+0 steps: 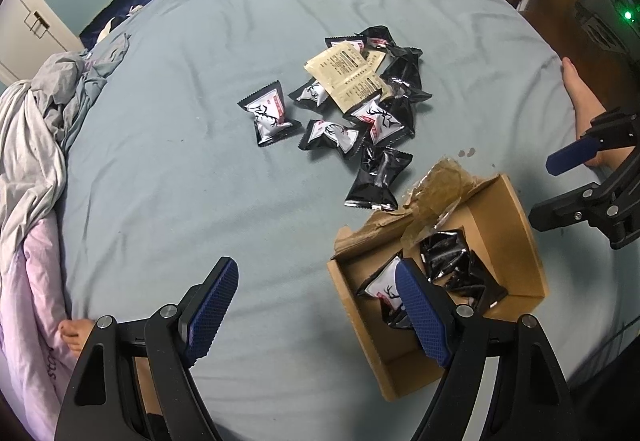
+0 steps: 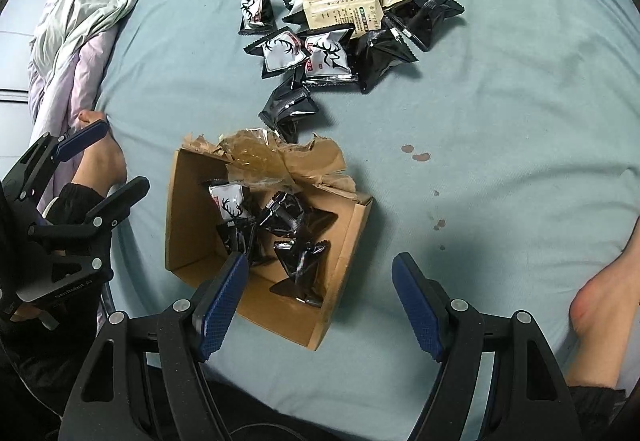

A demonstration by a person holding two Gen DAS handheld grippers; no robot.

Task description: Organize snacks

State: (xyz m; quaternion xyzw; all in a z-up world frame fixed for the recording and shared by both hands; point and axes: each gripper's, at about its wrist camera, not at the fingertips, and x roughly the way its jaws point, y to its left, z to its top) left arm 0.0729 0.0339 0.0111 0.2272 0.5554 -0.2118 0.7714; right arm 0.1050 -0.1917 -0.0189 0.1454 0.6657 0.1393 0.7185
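Several snack packets [image 1: 352, 97] lie piled on the bed sheet [image 1: 180, 181], a few already in the cardboard box [image 2: 184, 209] — light, crinkly, slippery film. Both my left gripper [image 1: 316, 309] and right gripper [image 2: 320, 301] gape, empty. I'd pinch a crimped end seam — the puffy middle would likely slip.

Bare sheet [image 2: 500, 101] right of the box [image 2: 352, 241], torn flap [image 2: 316, 161] between box and snack pile [image 2: 340, 21] — bedding [image 1: 36, 145] far left
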